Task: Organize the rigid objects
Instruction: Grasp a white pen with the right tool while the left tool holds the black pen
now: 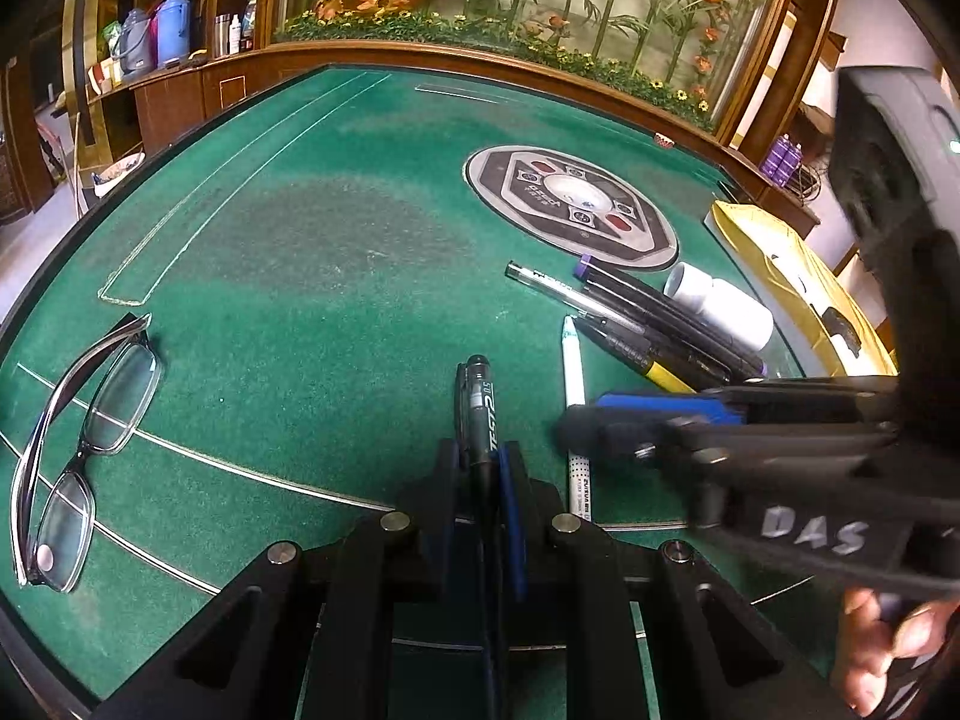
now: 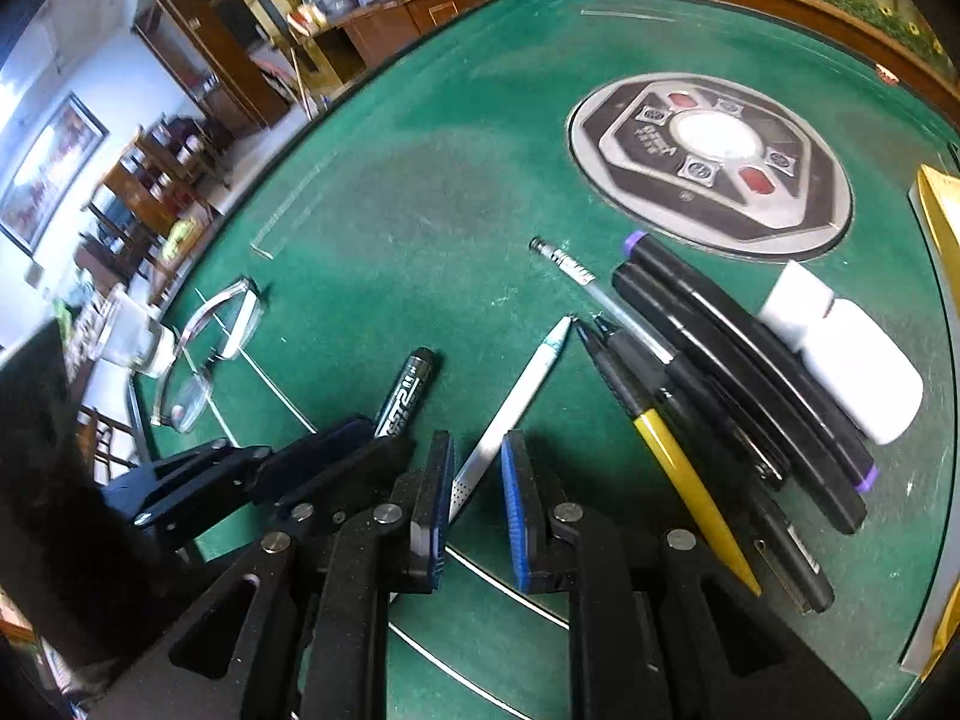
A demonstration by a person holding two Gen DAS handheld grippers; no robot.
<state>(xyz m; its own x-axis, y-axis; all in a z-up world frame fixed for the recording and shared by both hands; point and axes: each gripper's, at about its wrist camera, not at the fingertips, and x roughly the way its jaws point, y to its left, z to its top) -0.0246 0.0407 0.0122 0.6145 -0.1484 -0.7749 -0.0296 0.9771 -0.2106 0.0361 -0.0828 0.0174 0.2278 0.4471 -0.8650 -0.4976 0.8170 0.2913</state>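
The left gripper [image 1: 483,468] is sitting at the bottom centre of its own view, jaws squeezed in tight on a black pen [image 1: 480,408] whose cap end is pointing up the frame over the green felt table [image 1: 312,228]. In the right wrist view that same pen is showing at lower left, poking out from the left tool. The right gripper [image 2: 477,480] is hanging at bottom centre of its view with its blue-padded jaws parted a little, and a white pen [image 2: 516,396] is lying on the felt between them, running up toward the middle of the frame; neither pad is clearly touching it. To the right of the white pen, a row of dark pens [image 2: 720,372] is lying packed side by side, a yellow-barrelled pen [image 2: 678,462] among them, and a white bottle [image 2: 852,360] is resting on its side just beyond, at right. A pair of glasses [image 1: 78,438] is lying folded at the left edge of the left view. A round control panel [image 2: 708,162] is sitting in the upper right.
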